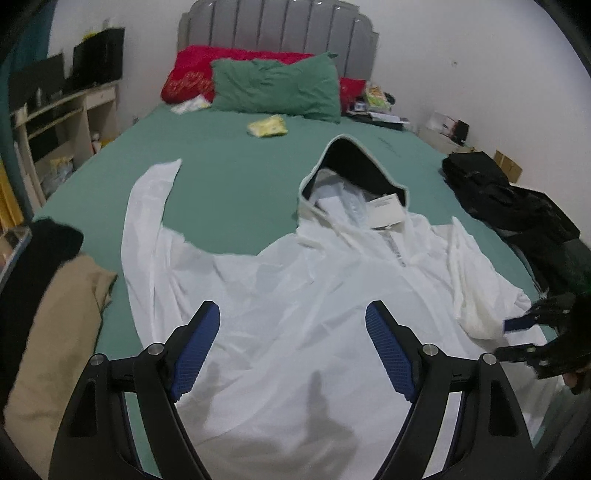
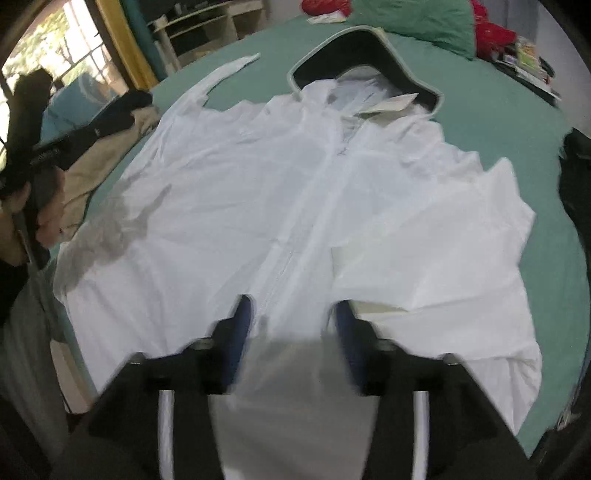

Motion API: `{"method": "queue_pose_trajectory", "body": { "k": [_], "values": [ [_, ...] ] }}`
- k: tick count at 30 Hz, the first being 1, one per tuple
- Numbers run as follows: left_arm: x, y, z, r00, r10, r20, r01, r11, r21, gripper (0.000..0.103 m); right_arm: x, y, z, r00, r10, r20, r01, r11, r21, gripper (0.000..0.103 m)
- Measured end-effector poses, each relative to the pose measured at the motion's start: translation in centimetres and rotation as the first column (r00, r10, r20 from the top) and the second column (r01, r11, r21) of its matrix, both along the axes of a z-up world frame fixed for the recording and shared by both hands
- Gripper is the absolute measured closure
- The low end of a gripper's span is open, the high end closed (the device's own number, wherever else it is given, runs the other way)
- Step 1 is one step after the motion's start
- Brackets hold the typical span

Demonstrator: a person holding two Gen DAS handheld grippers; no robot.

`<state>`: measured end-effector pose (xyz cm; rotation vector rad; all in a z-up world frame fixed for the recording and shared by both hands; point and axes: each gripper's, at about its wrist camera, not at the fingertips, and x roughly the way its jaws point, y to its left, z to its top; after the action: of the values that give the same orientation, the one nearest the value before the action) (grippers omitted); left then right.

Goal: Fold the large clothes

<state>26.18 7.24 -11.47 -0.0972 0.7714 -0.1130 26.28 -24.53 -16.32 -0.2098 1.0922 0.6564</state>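
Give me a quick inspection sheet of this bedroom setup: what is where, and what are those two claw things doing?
Surface: bed with green sheet.
Job's things: white hooded jacket spread flat, front up, hood toward the pillows; one sleeve stretched out, the other folded in.
Clutter: tan garment, black clothes, yellow packet, green pillow.
Grippers: left gripper open above the jacket; right gripper open above its hem, blurred.
Cables: nothing seen.
Surroundings: grey headboard, shelf unit, window.
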Motion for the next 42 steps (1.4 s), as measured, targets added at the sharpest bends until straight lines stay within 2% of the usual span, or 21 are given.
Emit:
{"method": "queue_pose_trajectory", "body": {
  "k": [2, 5, 8, 12, 15, 17, 18, 19, 20, 22, 24, 28, 31, 33, 37, 39, 41, 42],
  "values": [
    [0.4, 0.4, -0.3, 1.0, -0.012, -0.008, 0.012, 1.0, 0.0, 0.019, 0.6, -2.0, 1.6, 0.996, -0.071, 0.054, 0.07, 0.997, 0.014, 0.039],
    [1.1, 1.0, -0.8, 1.0, -0.005, -0.007, 0.006, 1.0, 0.028, 0.019, 3.8, -5.6, 3.3, 0.971, -0.212, 0.11, 0.21, 0.977, 0.028, 0.038],
    [1.9, 2.0, -1.2, 1.0, 0.013, -0.025, -0.013, 1.0, -0.009, 0.019, 9.8, -9.1, 1.9, 0.916, -0.398, 0.049, 0.397, 0.918, 0.023, 0.038],
    [1.8, 2.7, -1.2, 0.999, 0.033, -0.005, -0.033, 0.999, -0.032, 0.019, 15.8, -12.2, -1.7, 0.842, -0.538, -0.035, 0.538, 0.843, -0.016, 0.038],
    [1.9, 2.8, -1.1, 0.999, 0.043, 0.021, -0.043, 0.999, -0.002, 0.019, 18.2, -13.6, -4.9, 0.804, -0.579, -0.135, 0.584, 0.812, -0.007, 0.038],
    [2.2, 3.0, -1.3, 0.999, 0.043, 0.016, -0.044, 0.999, 0.0, 0.019, 18.9, -14.2, -6.0, 0.79, -0.59, -0.167, 0.604, 0.795, 0.047, 0.038],
    [2.3, 3.1, -1.5, 0.999, 0.042, 0.005, -0.042, 0.999, 0.0, 0.019, 18.9, -14.2, -5.7, 0.794, -0.589, -0.151, 0.603, 0.794, 0.074, 0.049],
    [2.4, 3.1, -1.7, 0.999, 0.041, -0.001, -0.041, 0.999, -0.001, 0.019, 19.0, -13.8, -5.4, 0.808, -0.572, -0.144, 0.587, 0.804, 0.099, 0.068],
    [2.4, 3.2, -1.8, 0.999, 0.039, -0.01, -0.039, 0.999, -0.002, 0.019, 19.2, -13.4, -5.2, 0.817, -0.558, -0.144, 0.573, 0.813, 0.105, 0.1],
    [2.5, 3.3, -1.8, 0.999, 0.039, -0.023, -0.039, 0.999, -0.015, 0.019, 19.1, -12.5, -3.6, 0.821, -0.56, -0.11, 0.57, 0.811, 0.129, 0.1],
    [2.2, 3.3, -1.3, 0.999, 0.033, -0.009, -0.033, 0.999, -0.026, 0.019, 18.3, -11.1, -0.3, 0.841, -0.541, -0.021, 0.536, 0.827, 0.167, 0.1],
    [1.5, 3.6, 0.1, 0.998, 0.043, 0.043, -0.043, 0.999, -0.006, 0.019, 15.9, -6.5, 8.2, 0.862, -0.477, 0.174, 0.43, 0.868, 0.25, 0.1],
    [1.0, 4.3, 1.4, 0.994, 0.064, 0.084, -0.065, 0.998, 0.007, 0.019, 13.3, -2.0, 13.7, 0.86, -0.411, 0.304, 0.332, 0.901, 0.278, 0.1],
    [0.6, 4.8, 2.1, 0.99, 0.085, 0.112, -0.088, 0.996, 0.014, 0.019, 11.1, 1.5, 17.2, 0.837, -0.351, 0.42, 0.256, 0.929, 0.266, 0.1],
    [-0.1, 6.8, 3.4, 0.978, 0.145, 0.15, -0.147, 0.989, 0.003, 0.019, 6.5, 7.4, 21.0, 0.77, -0.253, 0.586, 0.154, 0.965, 0.213, 0.1],
    [-0.3, 7.8, 3.6, 0.973, 0.174, 0.153, -0.174, 0.985, -0.013, 0.019, 4.7, 10.7, 21.8, 0.749, -0.2, 0.632, 0.094, 0.976, 0.198, 0.1],
    [-0.5, 9.1, 3.6, 0.966, 0.209, 0.149, -0.207, 0.978, -0.03, 0.019, 3.3, 12.8, 20.7, 0.772, -0.152, 0.617, 0.033, 0.979, 0.2, 0.1],
    [-0.6, 9.5, 3.5, 0.964, 0.221, 0.146, -0.218, 0.975, -0.035, 0.019, 2.9, 14.3, 19.5, 0.806, -0.1, 0.584, -0.016, 0.982, 0.19, 0.1]
  ]
}}
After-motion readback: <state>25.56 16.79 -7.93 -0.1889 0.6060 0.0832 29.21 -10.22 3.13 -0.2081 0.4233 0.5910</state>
